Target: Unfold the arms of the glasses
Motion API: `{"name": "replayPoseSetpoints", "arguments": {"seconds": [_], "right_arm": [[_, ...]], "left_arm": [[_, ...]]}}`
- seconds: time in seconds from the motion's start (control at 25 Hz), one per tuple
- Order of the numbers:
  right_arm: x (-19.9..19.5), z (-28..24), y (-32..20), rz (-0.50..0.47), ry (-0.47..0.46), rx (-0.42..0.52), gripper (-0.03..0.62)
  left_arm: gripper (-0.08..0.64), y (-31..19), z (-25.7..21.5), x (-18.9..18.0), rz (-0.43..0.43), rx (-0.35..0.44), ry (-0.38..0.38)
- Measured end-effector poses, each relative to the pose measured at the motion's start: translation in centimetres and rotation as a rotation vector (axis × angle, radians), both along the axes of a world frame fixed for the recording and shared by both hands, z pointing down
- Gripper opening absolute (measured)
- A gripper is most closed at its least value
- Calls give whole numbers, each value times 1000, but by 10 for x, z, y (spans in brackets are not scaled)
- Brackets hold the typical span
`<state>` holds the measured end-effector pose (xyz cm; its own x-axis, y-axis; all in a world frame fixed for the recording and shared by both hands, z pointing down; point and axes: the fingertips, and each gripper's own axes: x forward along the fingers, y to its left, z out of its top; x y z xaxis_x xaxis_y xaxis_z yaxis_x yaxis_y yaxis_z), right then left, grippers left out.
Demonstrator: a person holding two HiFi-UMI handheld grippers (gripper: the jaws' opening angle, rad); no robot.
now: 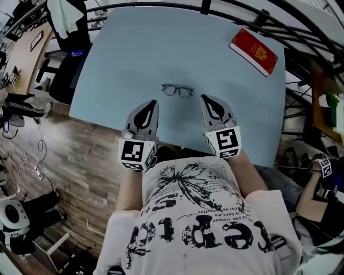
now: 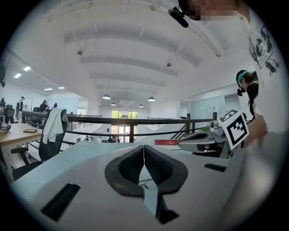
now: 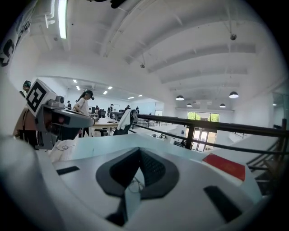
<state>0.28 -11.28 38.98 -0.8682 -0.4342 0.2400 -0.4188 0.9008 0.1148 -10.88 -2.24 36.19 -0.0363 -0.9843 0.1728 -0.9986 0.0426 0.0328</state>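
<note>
Dark thin-framed glasses (image 1: pixel 177 90) lie on the pale blue table (image 1: pixel 134 53), a little beyond both grippers, and no arm sticks out from the frame. My left gripper (image 1: pixel 155 102) hovers just near-left of them and my right gripper (image 1: pixel 203 98) just near-right; neither touches them. In the left gripper view the jaw tips of the left gripper (image 2: pixel 143 148) meet with nothing held, and the glasses (image 2: pixel 146 182) show through the gap below. The right gripper (image 3: pixel 139 151) stands the same way, with the glasses (image 3: pixel 131 184) visible beneath its tips.
A red booklet (image 1: pixel 253 51) lies at the table's far right corner. A dark railing (image 1: pixel 161 5) runs behind the table's far edge. An office chair draped with a pale garment (image 1: pixel 64 21) stands at the far left. Another person's arm and gripper (image 1: pixel 325 167) show at the right.
</note>
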Motion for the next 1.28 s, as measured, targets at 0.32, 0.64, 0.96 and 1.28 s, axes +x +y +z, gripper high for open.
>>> {"name": "replayPoseSetpoints", "arguments": {"seconds": [0.32, 0.64, 0.96, 1.28], "right_arm": [[-31, 25, -43, 104, 83, -86, 11], [-47, 81, -71, 197, 245, -201, 11], [-55, 158, -80, 99, 568, -277, 15], [-72, 191, -79, -185, 826, -253, 72]], "left_arm": [[20, -54, 17, -42, 123, -62, 21], [20, -99, 45, -78, 234, -133, 27], [20, -114, 98, -98, 274, -228, 30], [20, -119, 128, -103, 292, -302, 51]]}}
